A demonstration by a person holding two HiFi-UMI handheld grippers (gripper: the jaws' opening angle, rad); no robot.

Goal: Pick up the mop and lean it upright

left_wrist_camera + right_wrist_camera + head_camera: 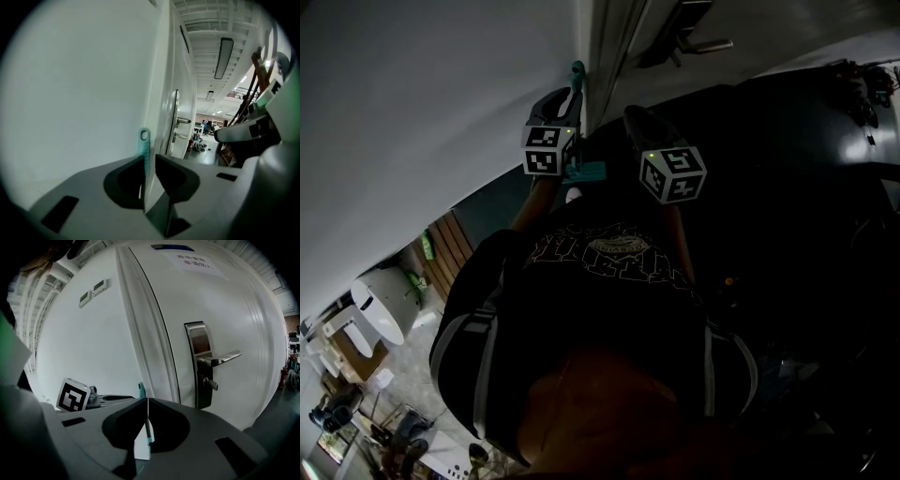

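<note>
The mop's teal handle (577,77) stands upright against the white wall beside a door frame. Its tip with a hanging hole (144,136) rises just past my left gripper (149,159). The handle lies against the left jaw and a slit of wall shows before the right jaw, so this gripper is open around it. In the head view my left gripper (565,101) is raised at the handle. My right gripper (639,120) hovers just right of it. In its own view my right gripper (147,401) is shut tip to tip, with the handle tip (141,387) beyond. The mop head is hidden.
A white door (225,310) with a steel lever handle (220,361) stands right of the mop, and the white wall (84,93) lies to its left. A corridor with a ceiling lamp (224,57) runs beyond. The person's dark shirt (609,309) fills the lower head view.
</note>
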